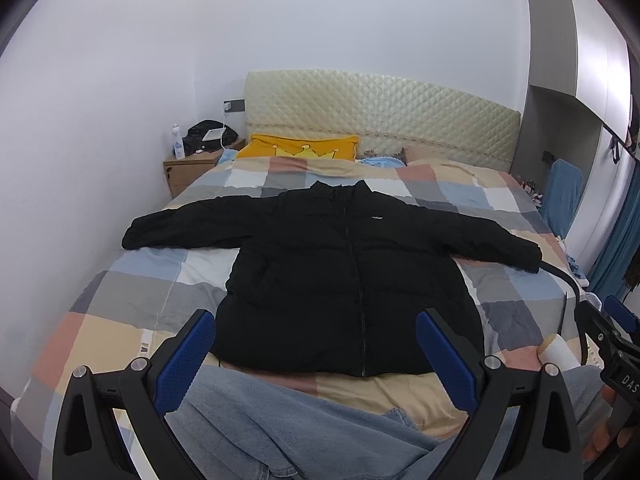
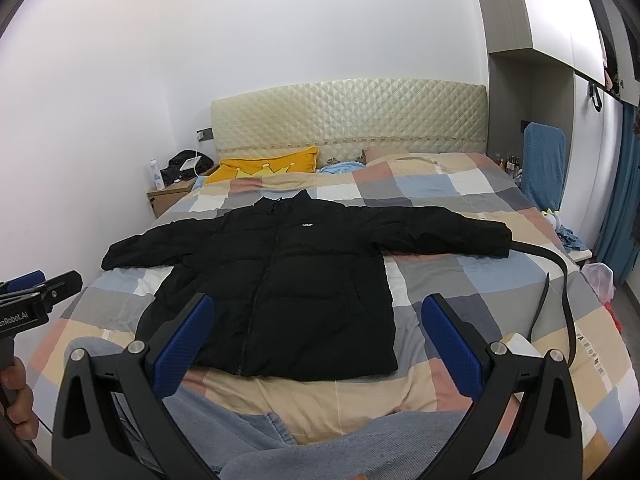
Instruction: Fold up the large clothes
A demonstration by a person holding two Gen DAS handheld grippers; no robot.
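A black puffer jacket (image 1: 320,272) lies flat, front up and zipped, on the checked bedspread (image 1: 120,320), sleeves spread to both sides, collar toward the headboard. It also shows in the right wrist view (image 2: 288,280). My left gripper (image 1: 316,332) is open and empty, held above the jacket's hem. My right gripper (image 2: 316,320) is open and empty, over the hem's right part. The right gripper also shows at the edge of the left wrist view (image 1: 612,332), and the left gripper at the edge of the right wrist view (image 2: 36,292).
Blue denim (image 1: 280,432) lies at the bed's near edge. A black belt (image 2: 560,280) curls by the jacket's right sleeve. A yellow pillow (image 1: 300,146) sits by the quilted headboard (image 1: 380,116). A nightstand (image 1: 188,168) stands at left, a blue-draped chair (image 2: 544,168) at right.
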